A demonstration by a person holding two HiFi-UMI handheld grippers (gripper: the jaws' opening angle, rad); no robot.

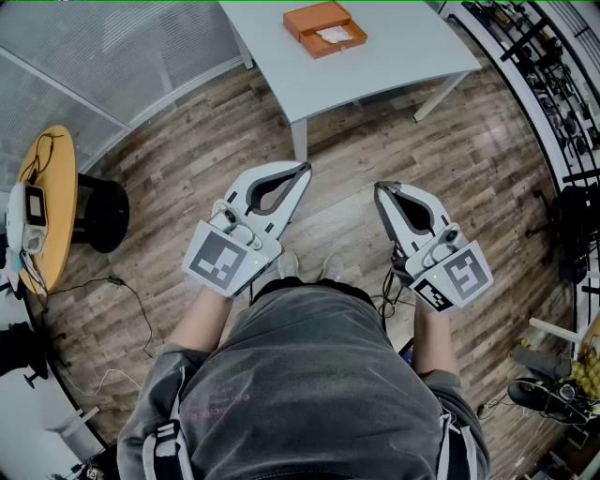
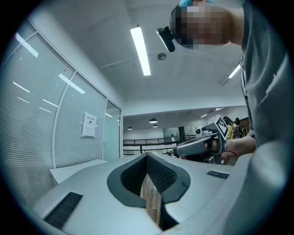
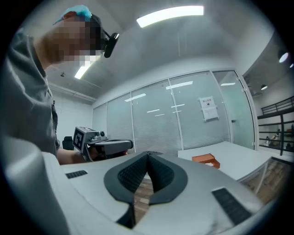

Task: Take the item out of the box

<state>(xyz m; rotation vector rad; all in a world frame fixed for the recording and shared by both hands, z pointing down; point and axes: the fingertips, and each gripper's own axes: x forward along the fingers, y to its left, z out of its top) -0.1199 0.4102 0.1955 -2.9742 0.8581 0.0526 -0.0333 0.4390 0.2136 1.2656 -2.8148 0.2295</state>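
Note:
An orange box (image 1: pixel 324 27) lies open on the white table (image 1: pixel 403 47) at the top of the head view, with a white item (image 1: pixel 334 36) inside it. The same box (image 3: pixel 206 160) shows small and far off in the right gripper view. My left gripper (image 1: pixel 304 169) is held over the wooden floor, well short of the table, its jaws shut and empty. My right gripper (image 1: pixel 379 187) hangs beside it, tips together, nothing between them. Each gripper shows the other one: the right gripper (image 2: pixel 178 148) from the left, the left gripper (image 3: pixel 130 145) from the right.
A round yellow side table (image 1: pixel 56 202) with devices and cables stands at the left. A black stool (image 1: pixel 103 214) is next to it. Shelving and equipment (image 1: pixel 553 103) line the right side. Cables trail on the floor (image 1: pixel 122 291). Glass partition walls (image 3: pixel 183 119) surround the room.

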